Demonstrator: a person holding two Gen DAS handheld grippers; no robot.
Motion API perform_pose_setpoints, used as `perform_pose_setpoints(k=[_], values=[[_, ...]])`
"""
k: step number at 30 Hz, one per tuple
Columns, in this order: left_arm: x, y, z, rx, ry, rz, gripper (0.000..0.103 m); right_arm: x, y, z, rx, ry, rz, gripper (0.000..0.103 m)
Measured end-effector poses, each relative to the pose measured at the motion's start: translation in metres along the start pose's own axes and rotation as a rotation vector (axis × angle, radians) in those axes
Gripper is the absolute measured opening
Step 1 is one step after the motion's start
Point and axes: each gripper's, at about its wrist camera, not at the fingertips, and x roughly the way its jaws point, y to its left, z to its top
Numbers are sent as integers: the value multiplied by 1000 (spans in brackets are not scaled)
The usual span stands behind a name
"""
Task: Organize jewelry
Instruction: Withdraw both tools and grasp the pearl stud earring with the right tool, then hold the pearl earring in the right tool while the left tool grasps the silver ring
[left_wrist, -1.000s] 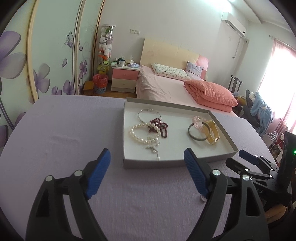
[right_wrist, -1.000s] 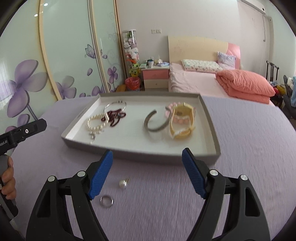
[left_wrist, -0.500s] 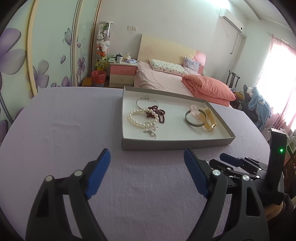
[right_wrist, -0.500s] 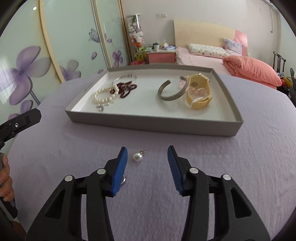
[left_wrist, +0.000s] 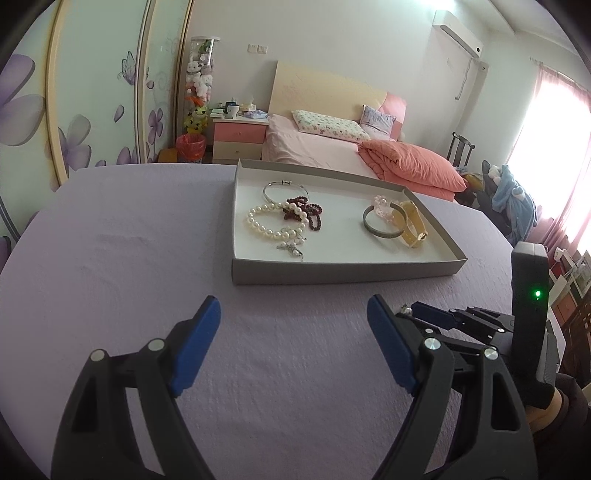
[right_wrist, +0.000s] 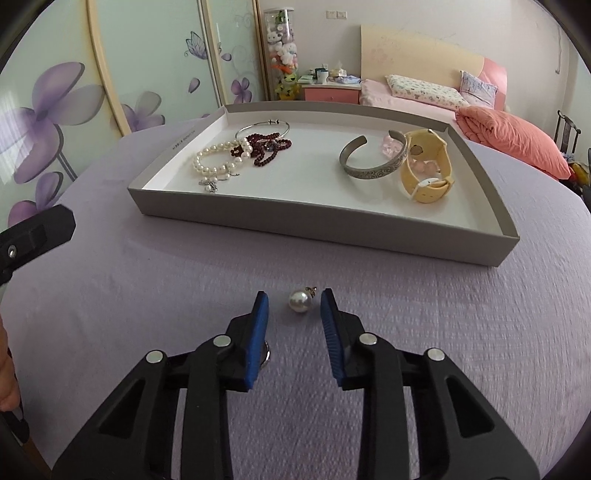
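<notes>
The right gripper sits low over the lilac tablecloth, its blue pads narrowed to a small gap with a pearl earring lying on the cloth between the tips, touching neither. A silver ring lies just behind the left pad, mostly hidden by it. The left gripper hangs wide apart over bare cloth, holding nothing, on the near side of the grey tray.

The tray, the landmark here, lies beyond the pearl earring on the same cloth. Inside it, toward its left end, a pearl bracelet tangles with a dark red bead strand, and a thin silver bangle lies behind them. Toward its right end stands an engraved metal cuff, and touching it a yellow watch; a pink crystal piece is half hidden behind the cuff.

Past the tray is a bedroom: a pink bed with a folded coral quilt, a pink nightstand left of it, a glass column of plush toys, and wardrobe doors painted with purple flowers. Right of the tray, the window is blown out by glare. Items on the nightstand are too small to name.
</notes>
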Motion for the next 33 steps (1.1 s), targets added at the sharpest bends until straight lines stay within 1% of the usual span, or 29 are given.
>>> perform_pose_setpoints(k=[2,3,4,5,12,16,21,25,27,29,30,31,33], values=[[1,-1,-2,2,5,-1,82,0,1,1,-7,2,-9,26],[2,-1,-2,3,7,-2,82,1,1,2,-9,2,-13,23],[2,-1,-2,4,9,-2,82,0,1,1,-9,2,-16,16],[3,-2,-3,5,11,-3,82,0,1,1,-10,2,-21,14],[11,-12,-8,25,35,-12,82,-4,-5,-1,-1,3,-23,14],[18,-26,-14,62,62,-20,82,-10,-26,-6,52,0,-42,14],[30,-53,-23,122,103,-46,82,-27,-63,-12,135,-29,-61,14],[44,-79,-32,181,137,-58,82,-37,-81,-15,177,-52,-67,14],[51,-91,-37,209,153,-56,82,-41,-86,-16,190,-63,-65,14],[59,-103,-41,236,171,-34,81,-42,-88,-16,194,-68,-57,14],[63,-108,-41,242,178,-26,78,-42,-89,-16,195,-70,-55,14],[66,-111,-42,246,186,-22,73,-42,-89,-17,196,-72,-49,14],[73,-116,-43,244,204,-19,66,-43,-91,-17,201,-77,-38,14]])
